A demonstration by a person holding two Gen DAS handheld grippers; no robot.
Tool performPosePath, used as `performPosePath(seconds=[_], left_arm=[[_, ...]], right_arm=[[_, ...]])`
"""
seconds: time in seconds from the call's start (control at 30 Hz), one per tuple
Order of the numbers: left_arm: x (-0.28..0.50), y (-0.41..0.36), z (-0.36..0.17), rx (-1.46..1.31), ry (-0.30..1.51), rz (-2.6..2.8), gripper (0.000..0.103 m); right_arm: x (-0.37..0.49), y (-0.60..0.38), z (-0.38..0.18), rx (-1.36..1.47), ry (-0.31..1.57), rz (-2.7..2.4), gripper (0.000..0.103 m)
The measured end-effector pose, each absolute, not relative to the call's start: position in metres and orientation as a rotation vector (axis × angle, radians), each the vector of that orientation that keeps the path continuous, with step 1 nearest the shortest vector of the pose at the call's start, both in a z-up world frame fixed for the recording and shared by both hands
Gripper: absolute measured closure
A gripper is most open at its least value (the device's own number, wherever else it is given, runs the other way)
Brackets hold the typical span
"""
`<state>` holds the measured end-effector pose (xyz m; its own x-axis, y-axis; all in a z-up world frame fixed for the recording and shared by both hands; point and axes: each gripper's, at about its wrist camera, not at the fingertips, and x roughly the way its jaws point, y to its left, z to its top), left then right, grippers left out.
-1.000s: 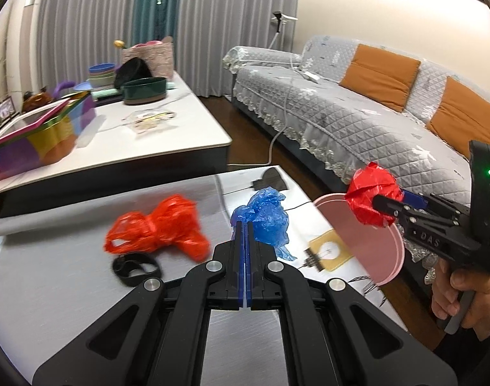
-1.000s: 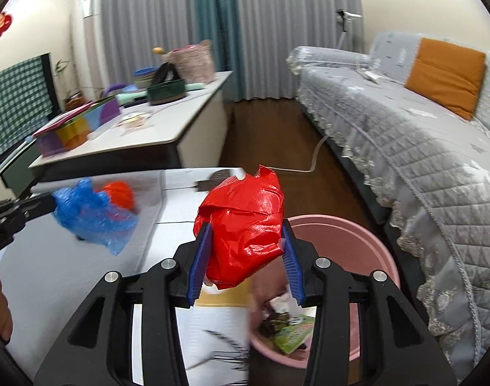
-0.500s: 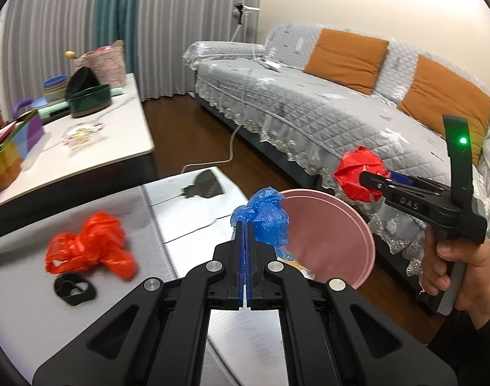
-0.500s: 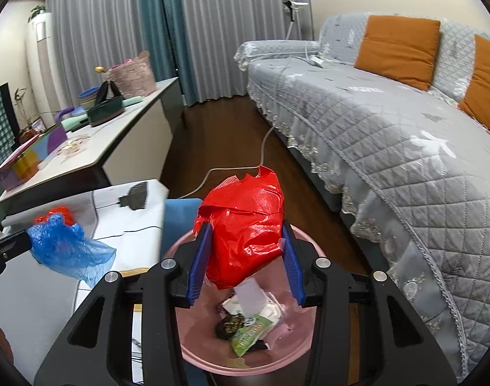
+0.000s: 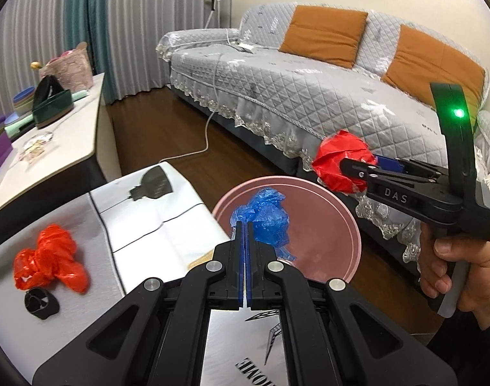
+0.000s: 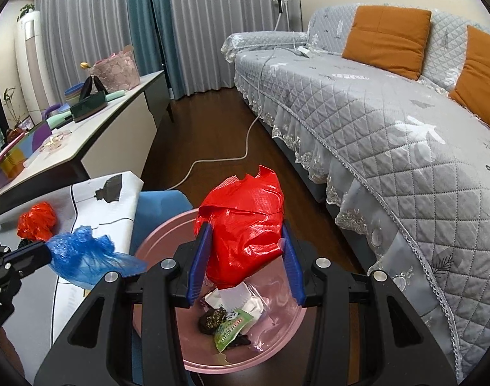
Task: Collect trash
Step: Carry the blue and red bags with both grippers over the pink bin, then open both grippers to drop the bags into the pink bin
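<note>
My left gripper [image 5: 245, 225] is shut on a crumpled blue plastic bag [image 5: 264, 218], which hangs over the near rim of the pink bin [image 5: 328, 225]. My right gripper [image 6: 245, 226] is shut on a crumpled red bag [image 6: 245, 238] directly above the bin [image 6: 161, 238], where wrappers [image 6: 232, 325] lie at the bottom. In the left wrist view a hand holds the right gripper [image 5: 351, 167] with the red bag [image 5: 335, 160] past the bin's far rim. The left gripper [image 6: 36, 252] and its blue bag [image 6: 84, 257] show at the right wrist view's left edge.
A second red bag [image 5: 49, 263] and a black ring [image 5: 40, 300] lie on the grey-white table [image 5: 155, 225] to the left. A grey sofa [image 6: 373, 128] runs along the right. A white cable [image 6: 219, 160] crosses the wooden floor. A blue seat [image 6: 158, 206] stands beside the bin.
Both grippers have swung from the table toward the bin. The blue bag now hangs over its rim and the red bag over its inside. Both grips are unchanged.
</note>
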<state>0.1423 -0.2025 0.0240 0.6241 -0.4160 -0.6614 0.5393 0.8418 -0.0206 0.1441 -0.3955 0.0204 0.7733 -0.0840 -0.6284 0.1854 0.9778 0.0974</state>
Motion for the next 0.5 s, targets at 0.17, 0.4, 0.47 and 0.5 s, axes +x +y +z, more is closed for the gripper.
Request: performPosePath(seconds=[0.17,0.4,0.47,0.5], left_arm=[[0.145,-0.218,0.021,0.205,0.714,-0.564,0.103],[0.151,-0.224,0.013,0.207,0.737,-0.562,0.087],[0.151,-0.222,0.014,0.2,0.736,-0.563,0.087],[0.15,-0.221,0.014,0.199,0.735,-0.561,0.087]], right_arm=[[0.146,-0.4,0.015,0.176,0.694,-0.139,0.059],[0.148,-0.4,0.011,0.17,0.707,-0.144,0.042],[0.147,-0.403,0.011,0.183,0.705,-0.149,0.042],[0.147,-0.404,0.012,0.189,0.703,-0.15,0.042]])
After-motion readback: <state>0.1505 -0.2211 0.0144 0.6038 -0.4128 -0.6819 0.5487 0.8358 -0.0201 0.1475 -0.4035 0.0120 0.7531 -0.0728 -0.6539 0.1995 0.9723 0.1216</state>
